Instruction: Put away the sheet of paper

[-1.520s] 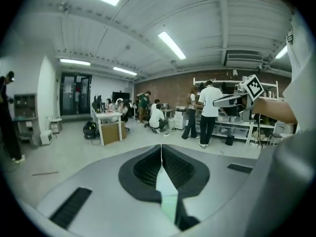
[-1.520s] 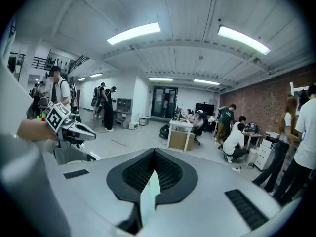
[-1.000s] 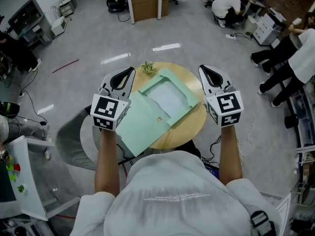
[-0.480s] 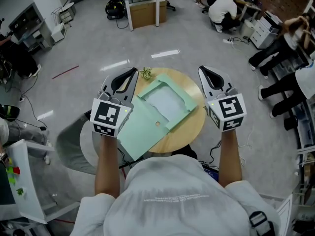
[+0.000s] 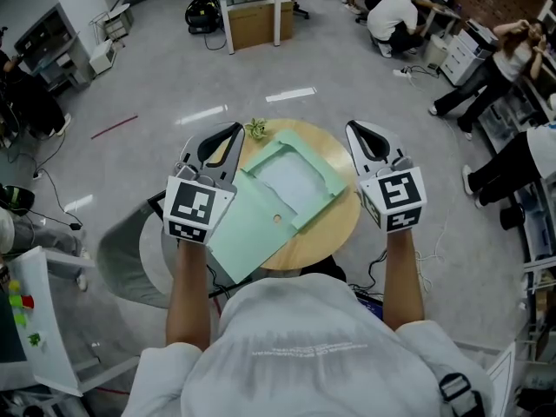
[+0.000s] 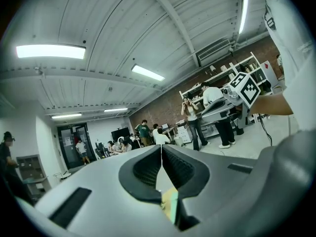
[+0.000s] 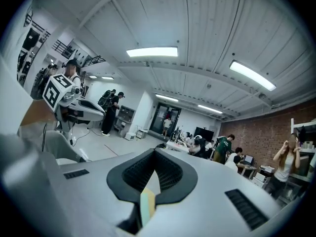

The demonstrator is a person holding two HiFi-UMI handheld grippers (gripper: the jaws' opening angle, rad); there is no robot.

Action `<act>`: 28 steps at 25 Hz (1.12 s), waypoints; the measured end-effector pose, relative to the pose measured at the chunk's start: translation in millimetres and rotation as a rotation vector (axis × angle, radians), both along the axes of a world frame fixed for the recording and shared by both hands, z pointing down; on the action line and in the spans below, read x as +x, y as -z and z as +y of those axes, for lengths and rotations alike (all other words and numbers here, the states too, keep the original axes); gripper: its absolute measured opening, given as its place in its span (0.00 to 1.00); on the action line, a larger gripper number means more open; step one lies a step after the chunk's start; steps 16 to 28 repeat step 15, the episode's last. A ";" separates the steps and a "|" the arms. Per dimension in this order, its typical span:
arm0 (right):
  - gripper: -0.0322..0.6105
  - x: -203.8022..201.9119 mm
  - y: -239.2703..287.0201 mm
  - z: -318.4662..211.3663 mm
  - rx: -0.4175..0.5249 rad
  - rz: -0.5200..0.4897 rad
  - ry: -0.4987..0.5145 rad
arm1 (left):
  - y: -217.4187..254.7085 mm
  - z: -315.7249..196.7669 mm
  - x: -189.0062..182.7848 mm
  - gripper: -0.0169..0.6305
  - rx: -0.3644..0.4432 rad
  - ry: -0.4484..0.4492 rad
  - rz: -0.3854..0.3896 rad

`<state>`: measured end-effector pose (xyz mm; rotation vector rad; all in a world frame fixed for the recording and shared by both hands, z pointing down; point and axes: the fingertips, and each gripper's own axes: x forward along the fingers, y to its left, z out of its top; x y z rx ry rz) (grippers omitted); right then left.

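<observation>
An open pale green folder (image 5: 252, 220) lies on the round wooden table (image 5: 339, 224) in the head view. A white sheet of paper (image 5: 291, 179) rests in its far half. My left gripper (image 5: 233, 130) is held above the table's left edge, jaws shut and empty. My right gripper (image 5: 351, 127) is held above the table's right edge, also shut on nothing. Both point away from me, level with the room. In the left gripper view the jaws (image 6: 161, 146) meet with nothing between them, and the right gripper view (image 7: 155, 151) shows the same.
A small green plant (image 5: 257, 129) stands at the table's far edge. A grey chair (image 5: 130, 250) sits to the left. A white desk with a cardboard box (image 5: 256, 11) stands at the back. Several people are at the right (image 5: 512, 68).
Both grippers stay raised and shut, with the right one drifting slightly left. The folder and the paper have not moved. People at the right have walked about.
</observation>
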<state>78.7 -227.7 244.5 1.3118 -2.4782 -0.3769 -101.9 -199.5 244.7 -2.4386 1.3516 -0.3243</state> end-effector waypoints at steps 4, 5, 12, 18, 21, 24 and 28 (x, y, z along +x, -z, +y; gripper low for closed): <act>0.09 -2.9 -12.3 -0.1 -0.027 0.009 0.004 | -11.9 -1.7 5.4 0.06 -0.025 -0.008 -0.004; 0.09 -2.4 -15.8 -0.6 -0.034 0.014 0.002 | -13.8 -2.0 6.2 0.06 -0.029 -0.011 -0.004; 0.09 5.9 -31.5 -6.9 -0.064 0.033 -0.023 | -22.8 -5.3 6.5 0.06 -0.044 -0.022 -0.006; 0.09 4.8 -32.6 -8.4 -0.060 0.031 -0.025 | -26.1 -7.4 6.1 0.06 -0.048 -0.022 -0.004; 0.09 4.8 -32.6 -8.4 -0.060 0.031 -0.025 | -26.1 -7.4 6.1 0.06 -0.048 -0.022 -0.004; 0.09 4.8 -32.6 -8.4 -0.060 0.031 -0.025 | -26.1 -7.4 6.1 0.06 -0.048 -0.022 -0.004; 0.09 4.8 -32.6 -8.4 -0.060 0.031 -0.025 | -26.1 -7.4 6.1 0.06 -0.048 -0.022 -0.004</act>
